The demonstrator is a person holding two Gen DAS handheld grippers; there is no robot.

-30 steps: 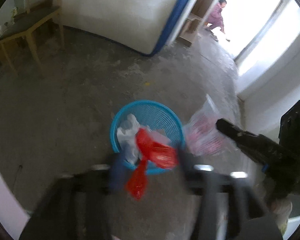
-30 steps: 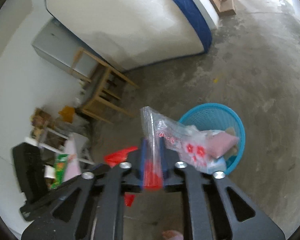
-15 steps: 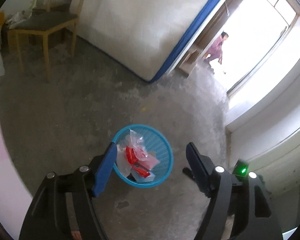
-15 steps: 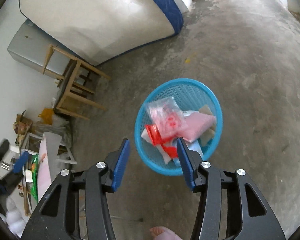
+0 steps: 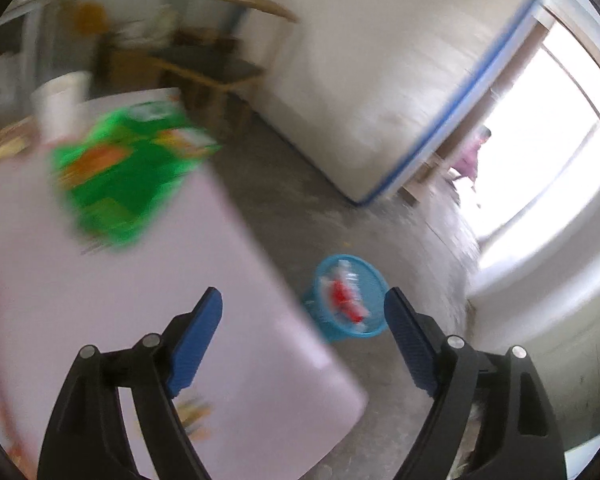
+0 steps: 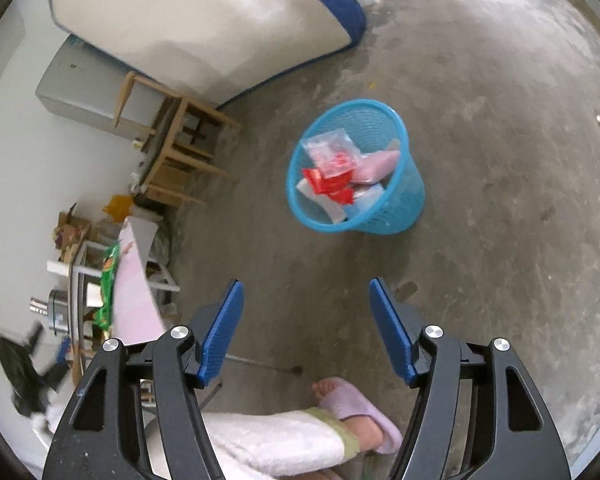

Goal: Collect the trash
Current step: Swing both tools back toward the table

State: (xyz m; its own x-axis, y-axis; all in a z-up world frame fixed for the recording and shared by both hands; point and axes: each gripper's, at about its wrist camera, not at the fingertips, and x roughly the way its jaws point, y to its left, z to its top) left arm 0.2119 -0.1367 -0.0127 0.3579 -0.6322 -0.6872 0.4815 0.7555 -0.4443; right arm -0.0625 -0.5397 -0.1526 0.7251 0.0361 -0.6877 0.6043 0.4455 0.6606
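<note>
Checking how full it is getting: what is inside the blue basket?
The blue basket holds a clear bag with red print, red wrappers, a pink packet and white and pale blue pieces. Anything beneath them is covered.

The basket [image 6: 356, 168] stands on the floor [image 6: 500, 200], with wrappers [image 6: 332, 176] piled in it. At its ten o'clock a mattress [image 6: 204, 16] leans on edge; at nine o'clock a wooden chair [image 6: 180, 152] stands before a cabinet [image 6: 80, 88]. At seven o'clock is the table [image 5: 100, 300], a snack bag [image 5: 124, 172] lying on it. At six o'clock, a person's slippered foot [image 6: 356, 412].
</note>
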